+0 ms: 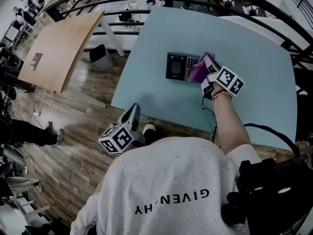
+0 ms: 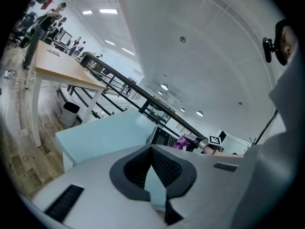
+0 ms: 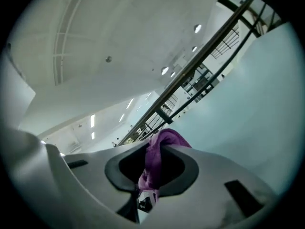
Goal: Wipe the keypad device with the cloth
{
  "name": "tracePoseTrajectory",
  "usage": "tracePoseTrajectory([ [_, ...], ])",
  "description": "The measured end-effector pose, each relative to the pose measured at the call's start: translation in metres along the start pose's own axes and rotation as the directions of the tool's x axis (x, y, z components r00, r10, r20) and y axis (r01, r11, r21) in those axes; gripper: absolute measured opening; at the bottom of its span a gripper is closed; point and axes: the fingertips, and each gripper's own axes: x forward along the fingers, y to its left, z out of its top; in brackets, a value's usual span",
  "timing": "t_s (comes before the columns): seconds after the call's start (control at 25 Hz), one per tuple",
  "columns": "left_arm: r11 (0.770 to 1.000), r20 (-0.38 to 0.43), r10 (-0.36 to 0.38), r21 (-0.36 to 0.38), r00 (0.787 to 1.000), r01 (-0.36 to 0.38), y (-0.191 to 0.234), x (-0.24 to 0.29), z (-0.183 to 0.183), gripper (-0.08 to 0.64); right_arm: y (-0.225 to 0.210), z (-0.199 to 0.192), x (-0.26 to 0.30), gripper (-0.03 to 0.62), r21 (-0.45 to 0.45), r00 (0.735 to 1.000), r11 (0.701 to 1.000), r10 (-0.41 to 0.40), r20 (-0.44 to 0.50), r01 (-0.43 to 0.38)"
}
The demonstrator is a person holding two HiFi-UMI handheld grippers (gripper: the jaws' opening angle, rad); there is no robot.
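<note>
Right gripper: I have the right gripper (image 1: 209,70) clenched on the cloth (image 1: 198,71). In the right gripper view a purple fold bulges out past the tips (image 3: 159,149), so the fabric meets the device before the hard jaws do.
Cloth: soft, crumpled purple fabric (image 3: 155,163), bunched rather than flat. It rests on the right end of the keypad device.
Keypad device: the keypad device (image 1: 177,66) lies flat near the middle of the table (image 1: 254,82). It is a dark, rigid rectangle with a screen at its left and rows of small keys at its right.
Left gripper: I hold the left gripper (image 1: 131,112) low at the table's near edge, well apart from the device. Its jaws (image 2: 152,149) are closed together on nothing, and their inner pads look dark and ribbed. I judge it is parked there to leave the wiping hand room.
Table: smooth, pale blue-green top, bare apart from the device and cloth.
Step in hand: wiping looks under way at the key side. The screen side is uncovered.
</note>
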Motion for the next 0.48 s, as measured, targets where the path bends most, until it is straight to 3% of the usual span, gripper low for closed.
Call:
tracePoseTrajectory([
  [0.28, 1.0, 0.031, 0.025, 0.004, 0.999, -0.025, 0.004, -0.009, -0.003, 0.0, -0.044, -0.018, 0.002, 0.055, 0.236, 0.996, 0.969, -0.08, 0.041, 0.068],
  [0.48, 0.999, 0.045, 0.036, 0.005, 0.998, -0.036, 0.005, -0.012, -0.007, 0.0, -0.057, -0.055, -0.008, 0.055, 0.212, 0.989, 0.966, -0.139, -0.055, 0.148],
])
